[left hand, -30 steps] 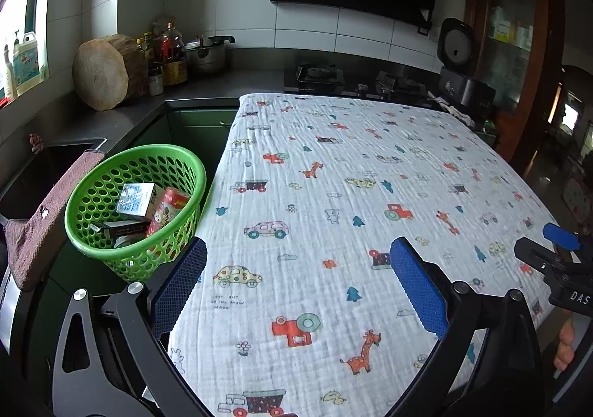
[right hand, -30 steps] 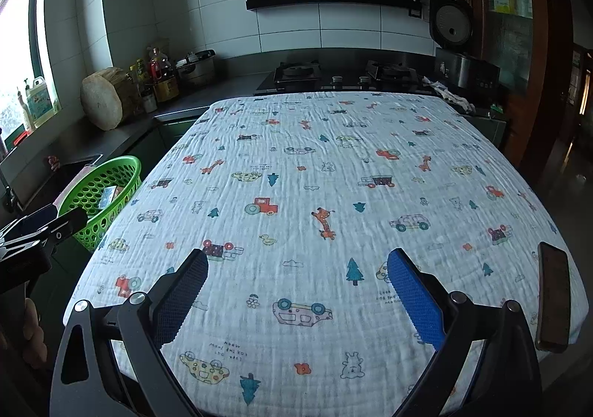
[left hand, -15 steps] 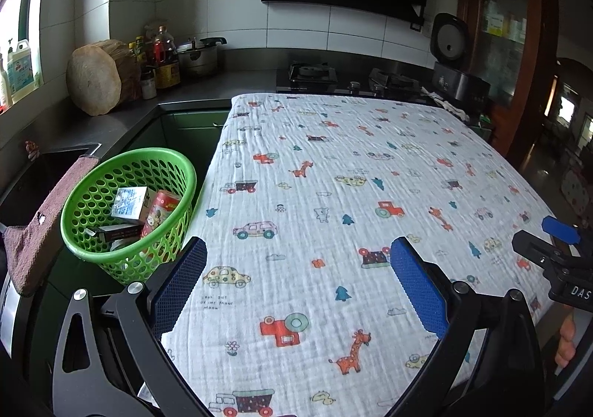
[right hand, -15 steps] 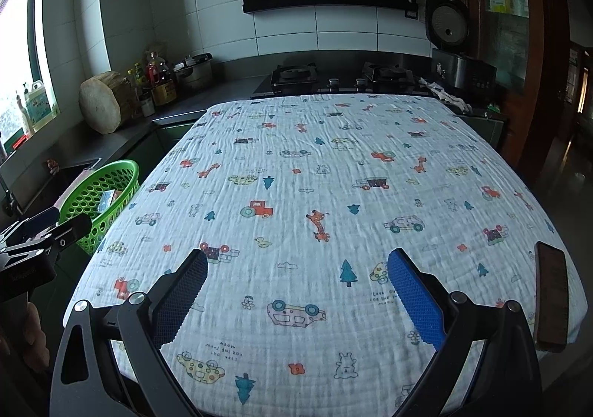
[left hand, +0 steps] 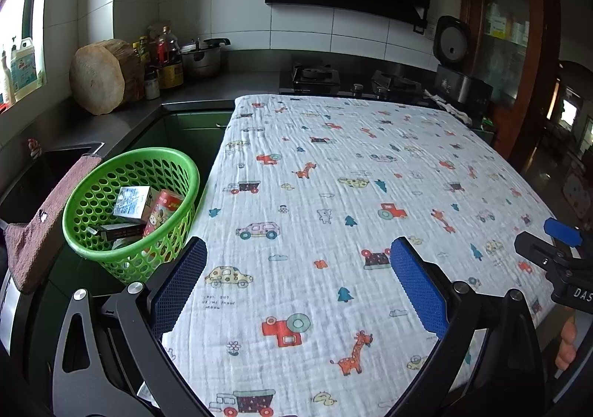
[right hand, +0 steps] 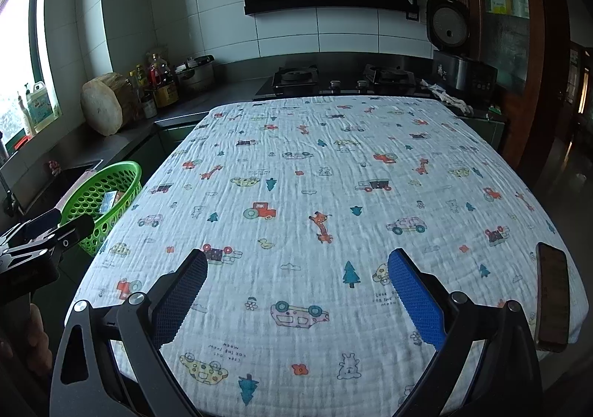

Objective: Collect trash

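Both grippers hang over the near edge of the table, and neither has anything between its fingers. The left gripper (left hand: 296, 283) is spread wide, its blue pads well apart above the cloth (left hand: 370, 194). The right gripper (right hand: 296, 294) is spread just as wide, over the cloth's near middle.

The cloth is white, printed with cars, giraffes and little trees, and it covers the whole tabletop. The only thing lying on it is a dark phone (right hand: 552, 298), flat at the near right corner, just beside the right gripper's right finger.

The trash is in the green basket (left hand: 92, 194), which stands off the table's left edge, just beside the cloth. Inside it I can see a pale box (left hand: 131, 200), a red carton (left hand: 163, 209) leaning against the wall, and a dark box (left hand: 118, 231) lower down. From the right wrist view the basket (right hand: 122, 176) shows behind the left gripper's tips.

A brownish towel (left hand: 44, 224) drapes over the sink edge to the basket's left. On the counter behind stand a round wood block (left hand: 98, 78), some bottles (left hand: 166, 61) and a pot (left hand: 202, 59), with the stove (right hand: 341, 78) at the far end of the table.
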The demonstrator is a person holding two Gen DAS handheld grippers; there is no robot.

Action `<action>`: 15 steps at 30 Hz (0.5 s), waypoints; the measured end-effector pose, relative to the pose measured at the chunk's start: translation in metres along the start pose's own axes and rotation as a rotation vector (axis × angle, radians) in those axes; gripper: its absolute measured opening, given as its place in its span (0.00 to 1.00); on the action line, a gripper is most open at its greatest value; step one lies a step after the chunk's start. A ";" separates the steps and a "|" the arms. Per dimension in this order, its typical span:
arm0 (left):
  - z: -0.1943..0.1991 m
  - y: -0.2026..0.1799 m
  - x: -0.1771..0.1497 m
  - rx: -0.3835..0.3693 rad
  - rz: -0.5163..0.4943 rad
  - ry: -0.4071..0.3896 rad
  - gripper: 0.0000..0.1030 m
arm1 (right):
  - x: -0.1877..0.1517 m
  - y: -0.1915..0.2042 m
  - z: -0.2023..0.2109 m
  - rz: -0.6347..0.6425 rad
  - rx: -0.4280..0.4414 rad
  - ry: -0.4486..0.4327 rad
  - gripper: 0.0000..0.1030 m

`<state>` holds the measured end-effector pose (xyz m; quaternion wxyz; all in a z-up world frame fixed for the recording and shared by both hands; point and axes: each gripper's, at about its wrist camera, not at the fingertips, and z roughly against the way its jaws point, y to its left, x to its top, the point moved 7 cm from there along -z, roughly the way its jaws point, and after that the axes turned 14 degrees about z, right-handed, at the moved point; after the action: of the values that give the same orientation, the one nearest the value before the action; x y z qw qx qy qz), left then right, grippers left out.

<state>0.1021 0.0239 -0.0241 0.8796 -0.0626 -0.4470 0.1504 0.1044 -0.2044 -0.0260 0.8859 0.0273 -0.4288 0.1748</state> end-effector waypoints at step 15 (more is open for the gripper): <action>0.004 0.009 0.000 0.071 0.018 -0.026 0.95 | 0.004 0.014 -0.007 0.028 0.031 -0.002 0.92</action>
<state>0.0972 0.0326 -0.0235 0.8740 -0.0335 -0.4521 0.1748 0.1069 -0.1885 -0.0287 0.8824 0.0351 -0.4272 0.1939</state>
